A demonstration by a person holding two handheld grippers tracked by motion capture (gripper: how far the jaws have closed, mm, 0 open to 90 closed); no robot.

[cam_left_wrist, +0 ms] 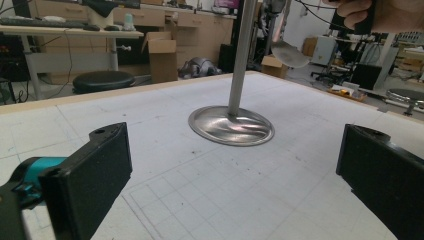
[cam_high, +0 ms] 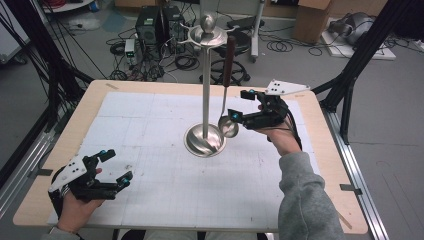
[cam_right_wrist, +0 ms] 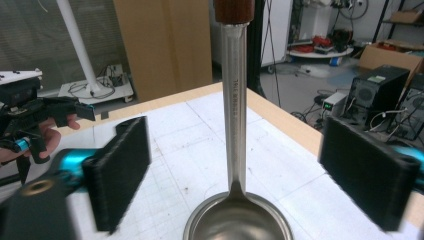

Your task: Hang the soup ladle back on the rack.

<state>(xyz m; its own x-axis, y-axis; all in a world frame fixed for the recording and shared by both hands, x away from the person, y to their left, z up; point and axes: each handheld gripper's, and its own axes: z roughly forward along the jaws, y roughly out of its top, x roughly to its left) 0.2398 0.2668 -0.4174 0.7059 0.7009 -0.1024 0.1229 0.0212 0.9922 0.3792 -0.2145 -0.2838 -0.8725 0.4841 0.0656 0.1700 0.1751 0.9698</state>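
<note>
Hanging from the stand (cam_high: 205, 90), the ladle (cam_right_wrist: 235, 150) sits untouched between the right gripper's (cam_right_wrist: 235, 175) parted jaws.

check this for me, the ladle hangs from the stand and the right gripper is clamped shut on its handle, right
Not quite. The ladle does hang from the stand, but the right gripper is open: in the right gripper view its jaws stand wide on either side of the handle, touching nothing.
</note>
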